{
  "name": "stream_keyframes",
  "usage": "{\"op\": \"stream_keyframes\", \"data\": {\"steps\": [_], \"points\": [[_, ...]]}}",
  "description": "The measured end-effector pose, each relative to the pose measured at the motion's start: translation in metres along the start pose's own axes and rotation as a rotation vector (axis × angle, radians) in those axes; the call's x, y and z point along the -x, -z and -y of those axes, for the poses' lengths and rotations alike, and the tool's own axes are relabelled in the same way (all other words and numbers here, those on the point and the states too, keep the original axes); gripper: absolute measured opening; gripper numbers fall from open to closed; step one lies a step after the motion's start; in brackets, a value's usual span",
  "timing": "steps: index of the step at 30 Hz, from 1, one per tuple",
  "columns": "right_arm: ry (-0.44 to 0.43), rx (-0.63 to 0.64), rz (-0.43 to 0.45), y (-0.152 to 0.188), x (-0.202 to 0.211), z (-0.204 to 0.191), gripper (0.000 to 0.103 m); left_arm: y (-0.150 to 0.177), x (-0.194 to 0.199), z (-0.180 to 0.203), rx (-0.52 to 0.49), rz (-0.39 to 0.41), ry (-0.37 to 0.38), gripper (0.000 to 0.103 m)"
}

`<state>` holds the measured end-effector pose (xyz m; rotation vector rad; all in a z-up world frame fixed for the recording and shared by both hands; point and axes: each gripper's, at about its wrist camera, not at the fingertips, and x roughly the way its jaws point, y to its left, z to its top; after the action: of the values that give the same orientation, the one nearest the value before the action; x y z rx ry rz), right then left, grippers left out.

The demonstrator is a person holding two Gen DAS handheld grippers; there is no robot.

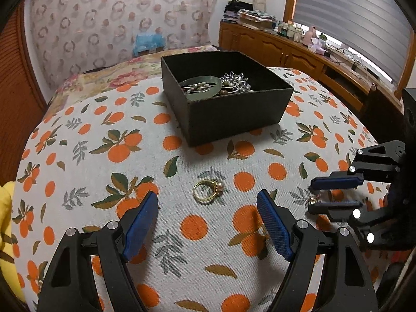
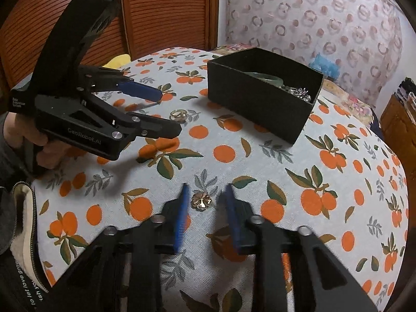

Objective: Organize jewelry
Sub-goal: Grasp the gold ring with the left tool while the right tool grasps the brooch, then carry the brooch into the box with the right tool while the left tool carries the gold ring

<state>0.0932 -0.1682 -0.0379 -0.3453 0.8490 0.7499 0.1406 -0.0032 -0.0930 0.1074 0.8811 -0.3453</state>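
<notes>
Left gripper point(image 1: 207, 202) jaws wide apart before gold pearl ring point(image 1: 207, 190); right gripper point(image 2: 204, 195) jaws narrow, flanking gold flower-shaped brooch point(image 2: 201, 201), not touching.

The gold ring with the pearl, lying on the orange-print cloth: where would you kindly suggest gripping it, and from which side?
Grip the gold ring with the pearl across its plain band, away from the pearl, coming from above. It lies nearly flat on the orange-print cloth, and the left gripper already stands open just short of it.

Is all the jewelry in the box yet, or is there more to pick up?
Partly done: a green bangle and silvery pieces already lie in the black box. The right gripper straddles a small flower-shaped piece, not yet gripped. The open left gripper faces a gold pearl ring left on the tablecloth.
</notes>
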Motion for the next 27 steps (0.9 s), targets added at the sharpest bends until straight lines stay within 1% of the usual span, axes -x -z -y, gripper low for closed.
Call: {"op": "stream_keyframes", "data": {"steps": [1,5,9,17,19,20,21,22,23,27], "points": [[-0.002,0.003,0.0,0.0,0.0,0.0,0.017,-0.001,0.0,0.001,-0.001,-0.002,0.0,0.073],[0.005,0.011,0.004,0.001,0.002,0.002,0.017,-0.004,-0.001,0.004,-0.008,-0.004,0.005,0.065],[0.017,-0.022,0.029,-0.001,0.006,0.015,0.017,-0.007,-0.004,0.007,-0.016,-0.005,0.001,0.056],[0.026,-0.047,0.057,-0.006,0.011,0.028,0.017,-0.012,-0.009,0.007,-0.021,-0.005,-0.016,0.051],[0.026,-0.052,0.06,-0.006,0.011,0.03,0.017,-0.011,-0.008,0.007,-0.02,-0.002,-0.02,0.047],[0.026,-0.057,0.061,-0.006,0.011,0.031,0.017,-0.011,-0.008,0.006,-0.017,0.001,-0.021,0.042],[0.026,-0.059,0.061,-0.007,0.011,0.032,0.017,-0.011,-0.008,0.005,-0.014,0.003,-0.022,0.032],[0.026,-0.06,0.061,-0.007,0.011,0.032,0.017,-0.011,-0.008,0.004,-0.012,0.004,-0.029,0.029],[0.025,-0.063,0.063,-0.008,0.011,0.034,0.017,-0.01,-0.007,0.003,-0.009,0.004,-0.03,0.024],[0.029,-0.069,0.064,-0.01,0.01,0.037,0.017,-0.008,-0.005,0.002,0.009,0.009,-0.018,0.024]]}}
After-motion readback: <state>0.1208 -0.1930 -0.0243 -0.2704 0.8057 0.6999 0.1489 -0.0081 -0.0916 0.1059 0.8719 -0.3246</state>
